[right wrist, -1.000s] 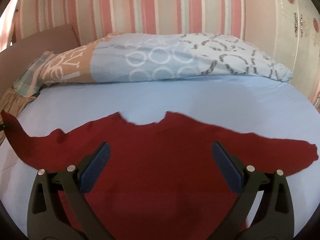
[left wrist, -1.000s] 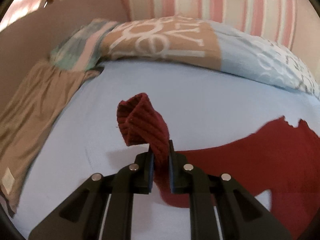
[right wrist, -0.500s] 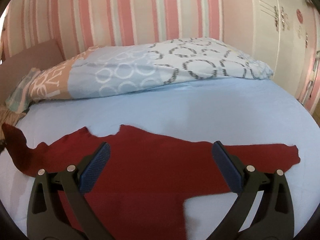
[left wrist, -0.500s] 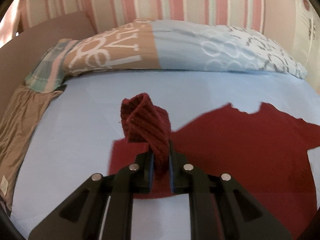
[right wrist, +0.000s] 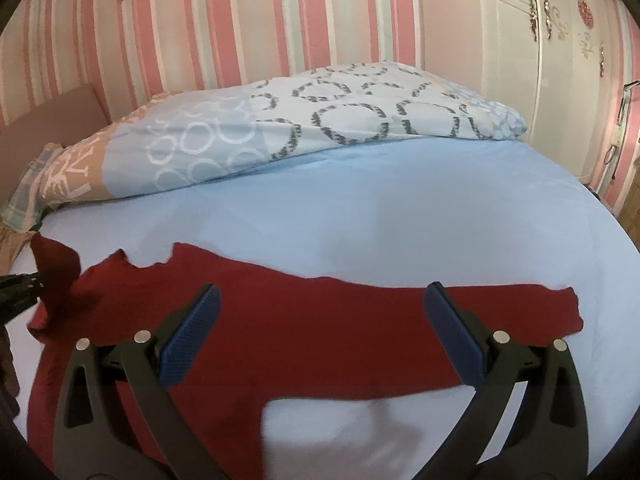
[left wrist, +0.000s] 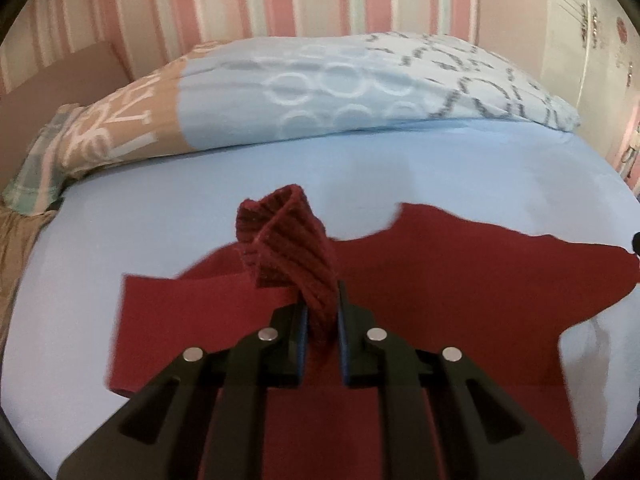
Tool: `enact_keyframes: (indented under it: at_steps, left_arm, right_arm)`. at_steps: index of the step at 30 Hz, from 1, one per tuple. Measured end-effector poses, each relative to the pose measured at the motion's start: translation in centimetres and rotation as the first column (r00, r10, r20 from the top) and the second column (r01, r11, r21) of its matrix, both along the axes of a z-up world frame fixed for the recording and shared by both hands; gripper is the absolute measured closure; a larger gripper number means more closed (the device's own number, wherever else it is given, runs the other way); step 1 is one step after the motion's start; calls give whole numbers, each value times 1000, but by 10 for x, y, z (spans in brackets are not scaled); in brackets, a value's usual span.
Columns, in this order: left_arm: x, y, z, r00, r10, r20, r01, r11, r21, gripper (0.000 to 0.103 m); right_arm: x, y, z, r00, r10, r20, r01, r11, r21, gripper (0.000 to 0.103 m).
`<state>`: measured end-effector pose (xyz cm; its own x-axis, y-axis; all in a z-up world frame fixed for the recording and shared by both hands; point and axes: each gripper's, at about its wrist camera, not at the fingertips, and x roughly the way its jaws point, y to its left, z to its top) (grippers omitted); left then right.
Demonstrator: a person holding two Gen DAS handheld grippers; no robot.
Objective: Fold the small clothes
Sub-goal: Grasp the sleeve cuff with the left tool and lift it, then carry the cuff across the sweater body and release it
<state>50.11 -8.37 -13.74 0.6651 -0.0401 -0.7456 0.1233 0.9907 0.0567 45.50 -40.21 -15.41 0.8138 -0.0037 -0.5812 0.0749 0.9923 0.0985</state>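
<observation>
Nearest me in the left wrist view, my left gripper [left wrist: 322, 312] has its fingers [left wrist: 294, 320] clamped on the ribbed cuff [left wrist: 288, 240] of a dark red sweater [left wrist: 440, 280], and the cuff stands up twisted just beyond the tips, toward 12 o'clock. Below and around it the sweater lies flat on the light blue bed [left wrist: 400, 168]; a strip of red cloth that I take for the left sleeve [left wrist: 180, 312] is doubled toward the body at about 9 o'clock. In the right wrist view my right gripper [right wrist: 320, 336] hangs over the garment with its blue-padded fingers [right wrist: 192, 332] spread wide, holding nothing. Past them the right sleeve [right wrist: 520, 312] runs out straight toward 2 o'clock, unfolded, and the raised cuff with the left gripper's tip shows at 9 o'clock. Farther off, the patterned duvet [right wrist: 320, 120] is bunched along the head of the bed, with the pink striped wall [right wrist: 240, 20] behind and a white wardrobe [right wrist: 560, 40] at 1 o'clock. By my reading the fold has barely begun: one sleeve is being brought in and is not yet laid down or released. Left to do are the right sleeve and the folding of the body, and the hem lies too near the cameras for me to judge.
</observation>
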Motion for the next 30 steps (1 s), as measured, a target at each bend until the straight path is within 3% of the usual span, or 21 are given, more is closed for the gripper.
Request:
enact_keyframes:
  at_steps: [10,15,16,17,19,24,30]
  left_arm:
    - [15,-132,-40,996,-87,-36,88,996,29,91]
    - [20,-162,-64,992,-87,-92,91,995,40,87]
    - [17,-166,-68,991,-98,-96,101,995,28,73]
    - [15,-169,-69,989,-107,-103,109,994,9,46]
    - [4,-171,-62,992,-113,-58,112,994,-20,13]
    - [-8,-161,-41,992,-130,4,130,990,-45,12]
    - [-6,-102,-37,998,-39,41,37,998,50,12]
  right_arm:
    - [12,-45,-28,1000,-9,-25,8,1000,-14,3]
    - [15,-53,-38,999,-6,-43,5,1000,-31,3]
    - [15,-55,-39,999,-8,-42,6,999,-36,3]
    - [16,-56,-40,999,-10,-42,9,999,-36,3]
    - [17,-57,-41,999,-12,-46,11,1000,-26,3]
    - [18,-48,-35,999,-6,-37,5,1000,-26,3]
    - [29,-18,-32,997,39,-63,-38,999,20,3]
